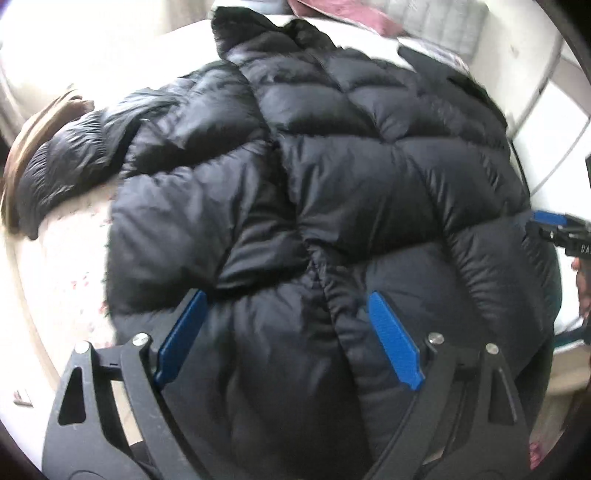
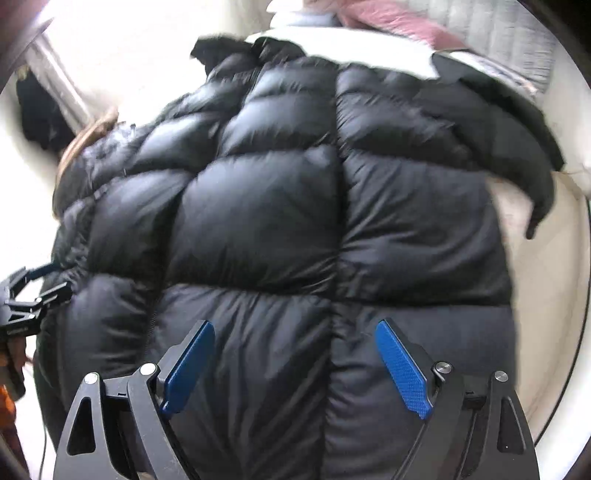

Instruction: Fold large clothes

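A big black puffer jacket [image 1: 351, 155] lies spread flat on a bed, collar at the far end and hem nearest me. It fills the right wrist view too, as the jacket [image 2: 277, 206]. One sleeve [image 1: 66, 166] stretches to the left and the other sleeve [image 2: 517, 129] lies along the right side. My left gripper [image 1: 286, 299] hangs open over the lower middle seam, with nothing between its blue pads. My right gripper [image 2: 295, 328] hangs open over the lower panels, also empty. Each shows at the other view's edge: the right gripper [image 1: 554, 225] and the left gripper [image 2: 33, 288].
The bed sheet [image 1: 74, 258] is white with small red flowers. A pink cloth [image 1: 351, 14] and a grey quilted pillow [image 1: 443, 22] lie beyond the collar. A brown fabric item [image 1: 37, 125] sits by the left sleeve. A person's hand [image 1: 583, 284] shows at the right edge.
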`<state>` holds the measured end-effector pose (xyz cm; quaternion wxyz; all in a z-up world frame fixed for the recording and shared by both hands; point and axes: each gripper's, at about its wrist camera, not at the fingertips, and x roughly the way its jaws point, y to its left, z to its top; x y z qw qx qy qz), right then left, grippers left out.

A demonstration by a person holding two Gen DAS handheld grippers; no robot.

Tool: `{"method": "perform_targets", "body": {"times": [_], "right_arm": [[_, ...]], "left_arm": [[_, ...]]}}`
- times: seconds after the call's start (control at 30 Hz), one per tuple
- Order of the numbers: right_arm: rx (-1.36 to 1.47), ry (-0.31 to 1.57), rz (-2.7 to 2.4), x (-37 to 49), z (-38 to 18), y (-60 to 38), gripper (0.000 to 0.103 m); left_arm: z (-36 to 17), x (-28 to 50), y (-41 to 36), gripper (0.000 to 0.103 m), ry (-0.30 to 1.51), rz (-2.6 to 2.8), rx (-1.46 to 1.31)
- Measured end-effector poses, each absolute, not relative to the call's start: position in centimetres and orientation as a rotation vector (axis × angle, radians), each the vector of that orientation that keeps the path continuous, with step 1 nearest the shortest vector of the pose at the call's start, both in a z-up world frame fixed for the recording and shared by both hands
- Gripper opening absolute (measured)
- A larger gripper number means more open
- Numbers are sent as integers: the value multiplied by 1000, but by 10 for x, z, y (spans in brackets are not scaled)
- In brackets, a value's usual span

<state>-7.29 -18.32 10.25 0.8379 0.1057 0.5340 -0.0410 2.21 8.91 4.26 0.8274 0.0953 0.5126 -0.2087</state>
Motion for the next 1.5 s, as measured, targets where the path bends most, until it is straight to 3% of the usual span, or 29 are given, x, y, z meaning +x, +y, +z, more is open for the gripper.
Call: {"method": "perform_targets", "body": {"times": [0.33,0.7,1.17,1.5], "right_arm": [[257,1056,-158,-68,179,-194,90],[241,1015,-155,62,209,-211,90],[145,931,-155,311,162,-223,90],[56,782,-52,462,103,-215,90]], "left_arm": [[114,67,89,90,1036,-382,265],[150,206,44,91,986,-346,175],[79,458,-22,92,935,-223,-24],[5,533,-36,92,816,-255,-275]]}}
